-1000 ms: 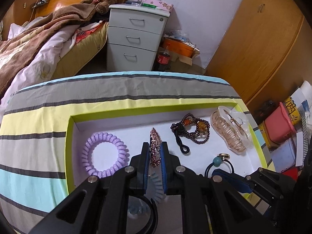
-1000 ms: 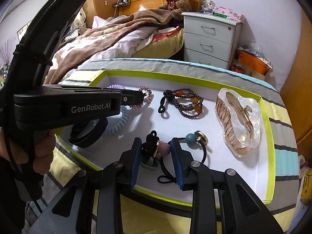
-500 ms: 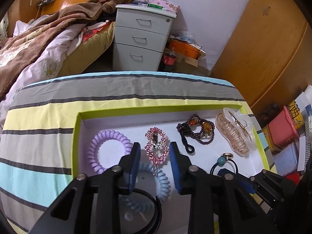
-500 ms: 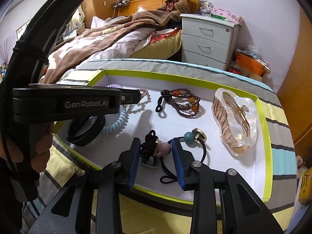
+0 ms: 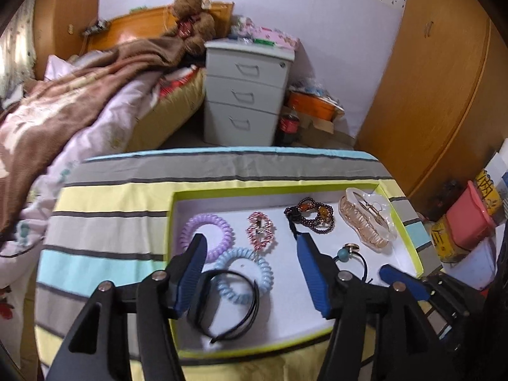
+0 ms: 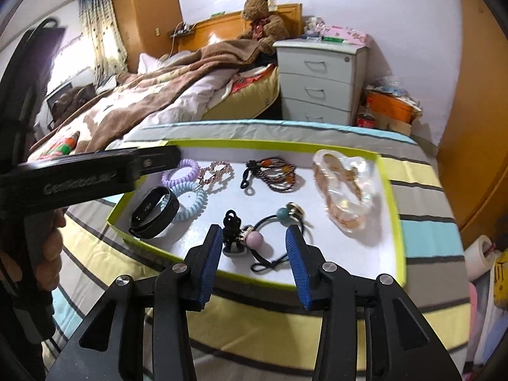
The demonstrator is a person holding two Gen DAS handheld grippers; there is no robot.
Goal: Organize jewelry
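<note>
The pink beaded bracelet (image 5: 260,230) lies loose in the lime-rimmed tray (image 5: 409,241) on the striped table (image 5: 104,222), between the purple coil tie (image 5: 206,231) and the dark bead bracelet (image 5: 312,216). My left tongs (image 5: 250,273) are opening, empty; my right tongs (image 6: 254,254) gape over the bobble hair ties (image 6: 254,238), untouched. Placing looks done; next calls for choosing another piece. Both point steeply down.

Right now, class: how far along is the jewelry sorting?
Done: coil ties, pink bracelet, bead bracelet, claw clip and wristband lie in the tray. In hand: nothing; left gripper opening, right gripper empty. Left: nothing visible outside.
</note>
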